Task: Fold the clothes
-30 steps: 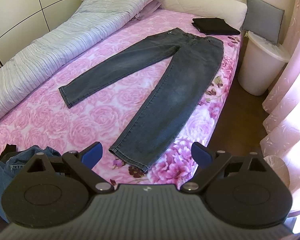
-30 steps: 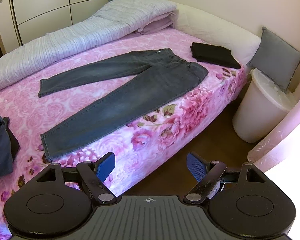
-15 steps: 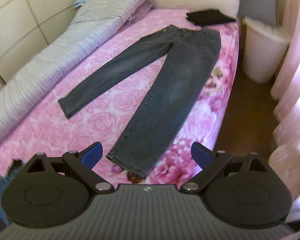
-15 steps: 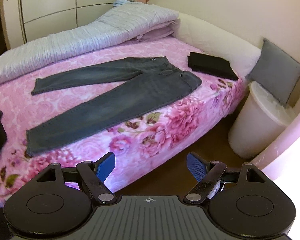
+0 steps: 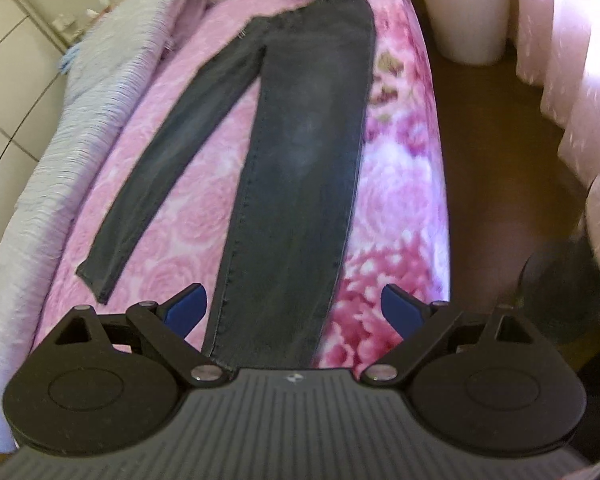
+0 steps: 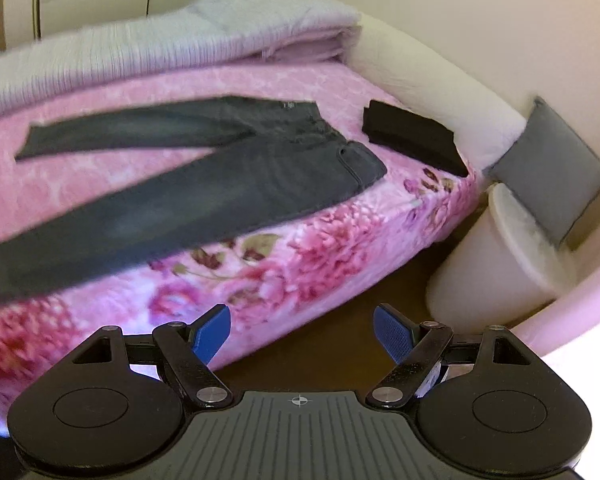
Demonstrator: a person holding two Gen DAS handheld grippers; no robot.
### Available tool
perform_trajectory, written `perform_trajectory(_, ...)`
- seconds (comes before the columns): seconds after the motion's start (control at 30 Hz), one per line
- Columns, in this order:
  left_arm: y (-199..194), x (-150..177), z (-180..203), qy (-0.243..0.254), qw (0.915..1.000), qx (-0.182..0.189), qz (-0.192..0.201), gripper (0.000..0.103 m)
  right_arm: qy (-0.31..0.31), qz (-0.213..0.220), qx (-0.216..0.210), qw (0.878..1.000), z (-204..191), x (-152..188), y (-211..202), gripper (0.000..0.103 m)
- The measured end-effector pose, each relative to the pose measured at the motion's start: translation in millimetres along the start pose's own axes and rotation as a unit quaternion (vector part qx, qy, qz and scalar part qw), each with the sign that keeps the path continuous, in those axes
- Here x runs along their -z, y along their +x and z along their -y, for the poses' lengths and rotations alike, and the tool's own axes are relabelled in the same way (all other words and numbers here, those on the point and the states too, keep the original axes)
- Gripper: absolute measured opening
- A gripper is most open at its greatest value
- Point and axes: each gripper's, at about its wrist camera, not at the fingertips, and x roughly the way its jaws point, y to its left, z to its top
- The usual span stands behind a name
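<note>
Nearest to me, the left gripper (image 5: pixel 294 306) hangs over the foot end of the bed, its blue-padded jaws spread wide and holding nothing; the hem of one trouser leg lies just under and between them. The right gripper (image 6: pixel 302 330) sits off the side of the bed above the brown floor (image 6: pixel 340 320), its jaws likewise released and empty. The dark grey jeans (image 5: pixel 300 152) lie flat on the pink floral bedspread (image 5: pixel 188 216), legs splayed in a narrow V, the nearer leg running along the bed's edge and the waistband towards the head of the bed. A rumpled pale striped duvet (image 6: pixel 148 48) is heaped along the far side of the mattress. Beyond the waistband, apart from it, rests a folded black garment (image 6: pixel 414 138). Past the bed's corner stands a white lidded bin (image 6: pixel 496 264), with a grey cushion (image 6: pixel 552 170) leaning against the wall above it.
</note>
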Motion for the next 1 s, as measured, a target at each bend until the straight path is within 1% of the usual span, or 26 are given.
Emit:
perform_trajectory(0.1,35,8,8,0.037,0.9991,-0.001,-0.019,0.087,-0.023,-0.007,0.012,1.000,9,-12,19,0.082)
perform_trajectory(0.17,54,16,14,0.045,0.9983,-0.005,-0.035,0.081,-0.040,-0.014,0.018,0.999,14,-19,32,0.082)
perform_trajectory(0.23,73,23,20,0.052,0.9972,-0.010,-0.052,0.063,-0.059,-0.023,0.023,0.998,18,-27,46,0.082)
perform_trajectory(0.27,83,27,23,0.056,0.9965,-0.012,-0.061,0.059,-0.069,-0.028,0.025,0.997,21,-30,53,0.082)
perform_trajectory(0.33,99,33,28,0.062,0.9950,-0.020,-0.075,0.047,-0.101,-0.029,0.025,0.994,24,-40,70,0.082)
perform_trajectory(0.4,113,40,31,0.066,0.9929,-0.036,-0.092,0.042,-0.124,-0.034,0.019,0.992,30,-50,92,0.082)
perform_trajectory(0.47,121,45,31,0.060,0.9915,-0.047,-0.106,0.041,-0.144,-0.039,0.007,0.989,37,-62,118,0.082)
perform_trajectory(0.5,123,44,29,0.056,0.9908,-0.047,-0.114,0.036,-0.154,-0.038,0.000,0.987,40,-68,131,0.082)
perform_trajectory(0.53,126,42,28,0.053,0.9901,-0.047,-0.122,0.022,-0.168,-0.036,-0.007,0.985,44,-73,145,0.082)
perform_trajectory(0.57,128,41,26,0.049,0.9892,-0.046,-0.130,0.016,-0.187,-0.032,-0.016,0.982,49,-78,163,0.082)
perform_trajectory(0.6,130,37,23,0.041,0.9883,-0.046,-0.139,0.012,-0.206,-0.027,-0.023,0.978,53,-84,179,0.082)
perform_trajectory(0.67,134,27,14,0.018,0.9858,-0.041,-0.162,0.009,-0.254,-0.010,-0.037,0.966,62,-94,218,0.082)
perform_trajectory(0.7,135,21,8,0.001,0.9838,-0.037,-0.176,0.009,-0.291,0.001,-0.039,0.956,65,-96,240,0.082)
perform_trajectory(0.73,136,15,0,-0.028,0.9814,-0.033,-0.187,0.009,-0.327,0.013,-0.041,0.944,68,-98,262,0.082)
perform_trajectory(0.77,136,9,-9,-0.059,0.9780,-0.029,-0.198,0.009,-0.374,0.026,-0.043,0.926,70,-97,284,0.082)
perform_trajectory(0.8,137,5,-19,-0.082,0.9744,-0.029,-0.207,0.009,-0.428,0.046,-0.046,0.901,73,-93,309,0.082)
perform_trajectory(0.83,137,1,-28,-0.104,0.9704,-0.029,-0.216,0.008,-0.479,0.068,-0.049,0.874,79,-89,332,0.082)
perform_trajectory(0.87,138,-2,-35,-0.120,0.9671,-0.029,-0.222,0.008,-0.519,0.083,-0.050,0.849,85,-83,355,0.082)
perform_trajectory(0.93,139,-8,-46,-0.132,0.9612,-0.035,-0.239,0.008,-0.571,0.097,-0.049,0.813,101,-78,398,0.082)
perform_trajectory(0.97,139,-13,-50,-0.137,0.9581,-0.039,-0.249,0.008,-0.586,0.104,-0.045,0.803,110,-78,417,0.082)
perform_trajectory(1.0,140,-16,-52,-0.142,0.9546,-0.042,-0.258,0.008,-0.594,0.112,-0.041,0.795,119,-78,433,0.082)
